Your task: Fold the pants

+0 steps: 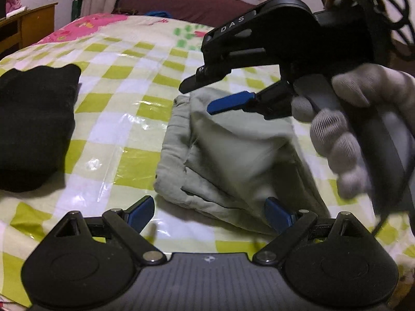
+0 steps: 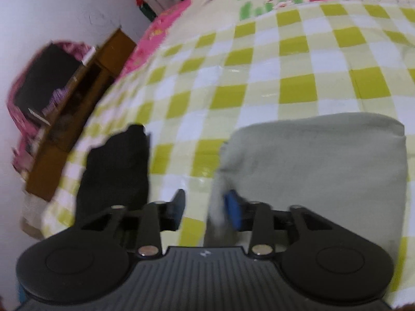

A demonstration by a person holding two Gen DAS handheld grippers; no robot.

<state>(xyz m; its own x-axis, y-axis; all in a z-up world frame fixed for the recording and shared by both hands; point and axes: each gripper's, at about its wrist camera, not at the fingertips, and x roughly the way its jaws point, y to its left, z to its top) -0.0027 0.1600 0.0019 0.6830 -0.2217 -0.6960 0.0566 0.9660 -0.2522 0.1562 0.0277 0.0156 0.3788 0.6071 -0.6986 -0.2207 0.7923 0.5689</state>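
Pale grey-green pants (image 1: 228, 153) lie folded in a thick bundle on the checked bed cover; they also show in the right wrist view (image 2: 319, 160). My left gripper (image 1: 210, 215) is open, its blue pads either side of the bundle's near edge, holding nothing. My right gripper (image 1: 199, 96) hovers open just above the bundle's far end, held by a white-gloved hand (image 1: 363, 129). In the right wrist view, my right gripper (image 2: 205, 207) is open, with the bundle's left edge beside its right pad.
A folded black garment (image 1: 33, 127) lies on the left of the bed; it also shows in the right wrist view (image 2: 116, 165). A wooden cabinet (image 2: 75, 119) stands beyond the bed's left edge. The yellow-green checked cover (image 1: 124, 77) spreads around both garments.
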